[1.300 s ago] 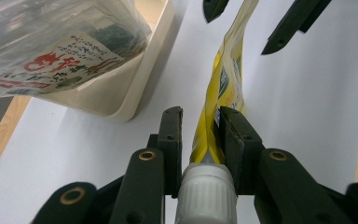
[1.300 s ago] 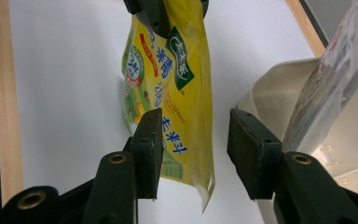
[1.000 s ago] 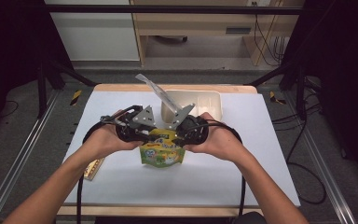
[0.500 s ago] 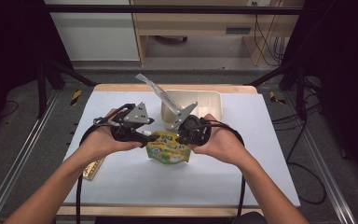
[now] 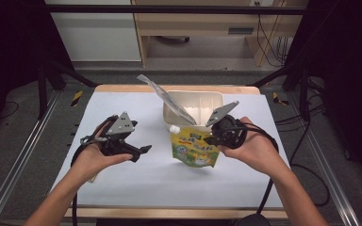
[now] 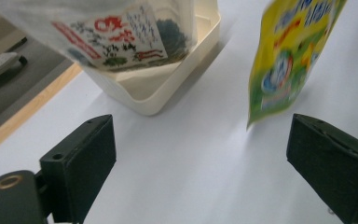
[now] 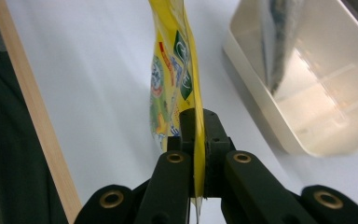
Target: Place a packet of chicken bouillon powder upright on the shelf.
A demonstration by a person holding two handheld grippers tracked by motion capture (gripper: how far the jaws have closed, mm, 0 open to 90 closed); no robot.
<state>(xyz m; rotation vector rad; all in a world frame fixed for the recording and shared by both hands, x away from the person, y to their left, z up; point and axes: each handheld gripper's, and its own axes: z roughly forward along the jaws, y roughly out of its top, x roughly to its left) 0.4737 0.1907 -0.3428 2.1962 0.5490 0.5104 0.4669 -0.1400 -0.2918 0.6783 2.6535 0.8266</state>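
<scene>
A yellow-green spouted pouch (image 5: pixel 194 149) hangs upright over the white table, in front of a cream tray (image 5: pixel 217 100). My right gripper (image 5: pixel 212 140) is shut on its right edge; in the right gripper view the pouch (image 7: pixel 172 70) runs edge-on between the pressed jaws of that gripper (image 7: pixel 193 123). My left gripper (image 5: pixel 143 151) sits well left of the pouch. Its jaws have just been opening and stand wide, with nothing between them. In the left gripper view the pouch (image 6: pixel 289 60) hangs beyond that gripper (image 6: pixel 205 158). A printed clear bag (image 5: pixel 167 99) leans out of the tray.
The tray (image 6: pixel 168 88) stands at the back middle of the table, its bag (image 6: pixel 121 32) tilted left. A wooden strip (image 7: pixel 37 121) edges the table. Metal rails (image 5: pixel 23 155) run along both sides, and cables trail from each gripper.
My left gripper has let go of the pouch, opened wide and drawn away to the left and down. The right gripper has carried the pouch a little to the right.
</scene>
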